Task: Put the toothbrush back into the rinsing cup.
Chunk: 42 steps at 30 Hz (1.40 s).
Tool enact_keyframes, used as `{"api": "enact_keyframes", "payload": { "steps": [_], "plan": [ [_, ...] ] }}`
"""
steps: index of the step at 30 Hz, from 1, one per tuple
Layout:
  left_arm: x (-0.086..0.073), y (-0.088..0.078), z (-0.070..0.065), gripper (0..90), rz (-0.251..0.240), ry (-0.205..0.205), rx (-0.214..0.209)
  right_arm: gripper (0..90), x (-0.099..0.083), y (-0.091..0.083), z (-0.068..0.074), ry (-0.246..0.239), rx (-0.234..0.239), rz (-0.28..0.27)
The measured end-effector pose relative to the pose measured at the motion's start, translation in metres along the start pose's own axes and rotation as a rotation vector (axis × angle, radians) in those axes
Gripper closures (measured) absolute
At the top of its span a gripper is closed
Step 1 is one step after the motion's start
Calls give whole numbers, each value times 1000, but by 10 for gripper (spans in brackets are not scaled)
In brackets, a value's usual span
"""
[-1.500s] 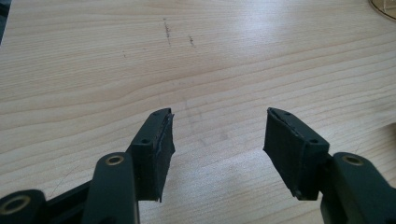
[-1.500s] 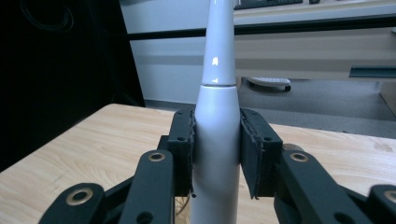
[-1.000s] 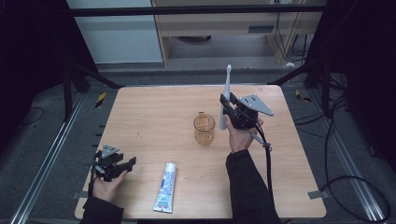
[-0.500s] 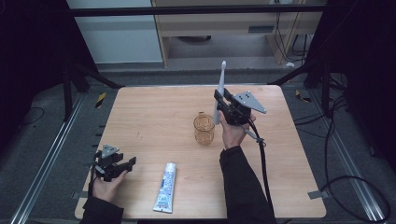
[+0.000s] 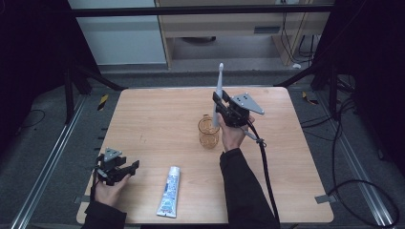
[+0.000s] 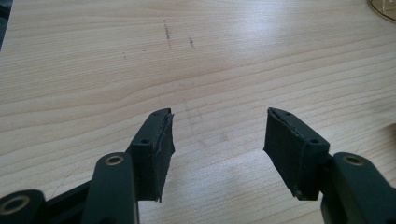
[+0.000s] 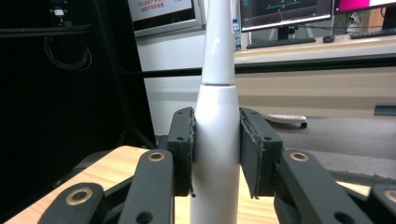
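Fingers [image 7: 181, 149] pinching the toothbrush [image 5: 218, 93] have moved over the cup [image 5: 208, 132]; left gripper's [image 5: 125, 168] spread.

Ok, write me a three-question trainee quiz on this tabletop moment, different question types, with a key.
1. True or false: the right gripper is shut on the white electric toothbrush, held upright.
2. Multiple choice: where does the white and blue toothpaste tube lie on the light wooden table?
A. inside the cup
B. flat near the table's front edge, between the two forearms
C. in the left gripper
3. Fill in: the left gripper is ____ and holds nothing.

Key:
1. True. Its lower end is at the rim of the clear amber plastic cup; whether it is inside cannot be told.
2. B.
3. Open.
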<state>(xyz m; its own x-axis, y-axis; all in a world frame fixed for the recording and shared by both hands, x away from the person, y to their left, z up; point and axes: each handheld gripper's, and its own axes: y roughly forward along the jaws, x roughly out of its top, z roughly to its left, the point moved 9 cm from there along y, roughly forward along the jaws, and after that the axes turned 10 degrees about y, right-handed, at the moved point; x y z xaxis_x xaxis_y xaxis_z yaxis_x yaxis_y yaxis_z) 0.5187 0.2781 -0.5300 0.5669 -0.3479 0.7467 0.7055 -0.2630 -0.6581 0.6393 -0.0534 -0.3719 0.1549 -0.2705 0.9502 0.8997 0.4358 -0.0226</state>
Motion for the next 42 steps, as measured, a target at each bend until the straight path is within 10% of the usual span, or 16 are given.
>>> {"api": "enact_keyframes", "payload": {
  "steps": [42],
  "plan": [
    [-1,1,0,411,6,5,-1,672,-75,5,-15,-42,-39,208]
  ]
}}
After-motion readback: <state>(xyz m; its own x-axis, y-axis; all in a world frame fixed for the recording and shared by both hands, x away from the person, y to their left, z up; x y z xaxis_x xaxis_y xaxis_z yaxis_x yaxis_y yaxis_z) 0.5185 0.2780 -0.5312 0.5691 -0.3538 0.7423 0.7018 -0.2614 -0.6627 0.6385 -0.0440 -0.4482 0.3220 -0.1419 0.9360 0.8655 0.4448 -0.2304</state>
